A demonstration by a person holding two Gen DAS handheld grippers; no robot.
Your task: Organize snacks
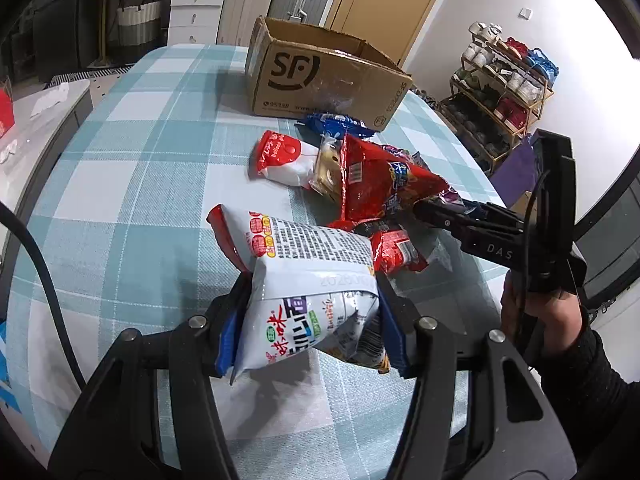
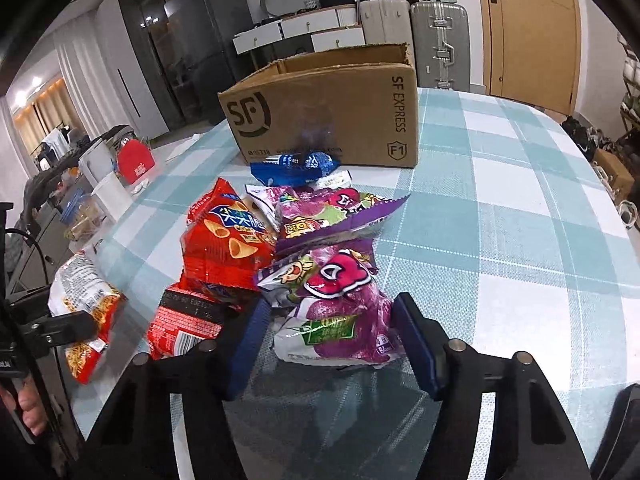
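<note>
My left gripper (image 1: 312, 320) is shut on a white and red noodle snack bag (image 1: 304, 280), held above the checked table (image 1: 140, 160). The same bag (image 2: 80, 300) shows at the left edge of the right wrist view. My right gripper (image 2: 332, 344) stands around a purple snack bag (image 2: 340, 312) that lies on the table, with a blue pad against each side of it. From the left wrist view its fingertips (image 1: 424, 208) reach into the pile. An open cardboard box (image 2: 320, 120) stands behind the pile.
The pile holds a red cone-snack bag (image 2: 224, 248), a second purple bag (image 2: 320, 212), a blue packet (image 2: 292, 168), a small red pack (image 2: 184, 320) and a white-red bag (image 1: 280, 160). A shoe rack (image 1: 504, 92) stands right of the table, suitcases (image 2: 436, 32) behind.
</note>
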